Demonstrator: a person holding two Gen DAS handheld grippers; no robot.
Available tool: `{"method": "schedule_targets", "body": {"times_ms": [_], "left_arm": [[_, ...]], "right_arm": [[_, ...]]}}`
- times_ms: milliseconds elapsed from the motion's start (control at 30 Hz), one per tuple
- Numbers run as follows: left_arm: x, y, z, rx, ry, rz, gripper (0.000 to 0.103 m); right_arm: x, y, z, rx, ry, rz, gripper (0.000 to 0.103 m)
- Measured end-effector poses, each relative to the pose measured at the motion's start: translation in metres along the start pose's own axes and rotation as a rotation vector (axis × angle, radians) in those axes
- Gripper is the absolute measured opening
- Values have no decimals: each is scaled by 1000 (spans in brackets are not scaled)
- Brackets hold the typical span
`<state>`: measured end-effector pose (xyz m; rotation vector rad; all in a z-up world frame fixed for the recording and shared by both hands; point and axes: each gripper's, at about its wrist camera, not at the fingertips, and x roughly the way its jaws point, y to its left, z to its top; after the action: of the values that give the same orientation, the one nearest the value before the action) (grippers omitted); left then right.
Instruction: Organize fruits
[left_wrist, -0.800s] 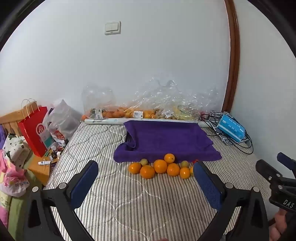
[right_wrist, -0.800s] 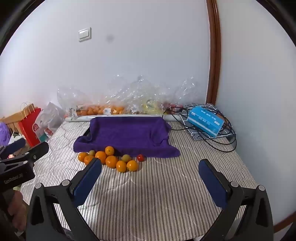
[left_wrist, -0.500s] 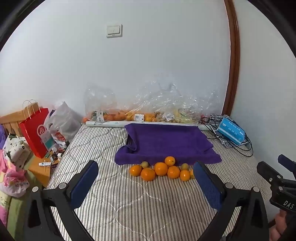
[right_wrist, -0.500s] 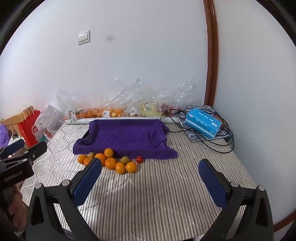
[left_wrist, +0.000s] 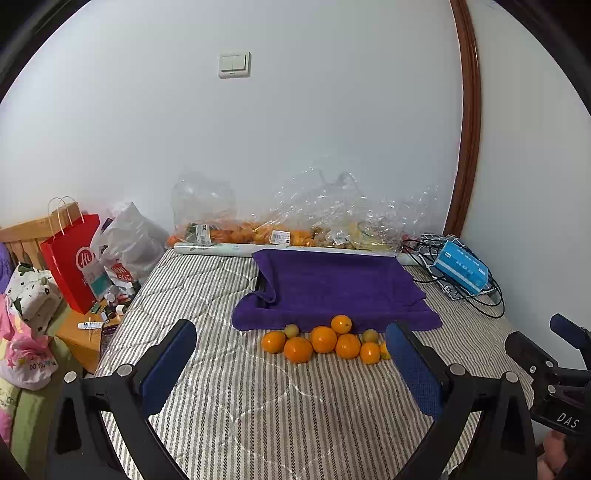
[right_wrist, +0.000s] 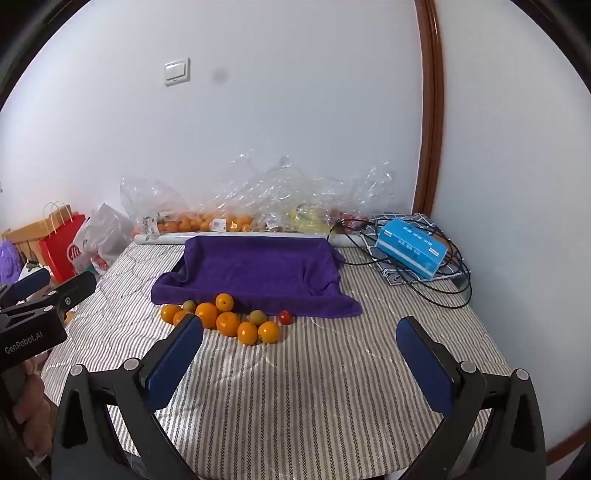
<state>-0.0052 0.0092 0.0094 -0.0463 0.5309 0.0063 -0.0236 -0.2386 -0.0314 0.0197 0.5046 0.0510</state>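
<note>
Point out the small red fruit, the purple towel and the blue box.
red fruit (right_wrist: 285, 316), right wrist view, its middle.
purple towel (right_wrist: 258, 266), right wrist view, the flat middle.
blue box (right_wrist: 412, 251), right wrist view, its long side.

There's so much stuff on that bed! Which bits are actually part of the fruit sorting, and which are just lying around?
Part of the job:
- loose oranges
- small greenish fruits
- little red fruit
- purple towel
- left gripper and right gripper, jaws wide, empty

Just lying about:
- blue box on black cables
- clear plastic bags
- red paper bag
</note>
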Motion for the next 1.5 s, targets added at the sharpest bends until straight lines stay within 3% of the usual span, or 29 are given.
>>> {"method": "schedule_targets", "body": {"times_ms": [1500], "left_arm": [[-4, 4, -2, -7, -8, 0, 103]], "right_arm": [[-7, 5, 0, 6, -14, 31, 103]]}}
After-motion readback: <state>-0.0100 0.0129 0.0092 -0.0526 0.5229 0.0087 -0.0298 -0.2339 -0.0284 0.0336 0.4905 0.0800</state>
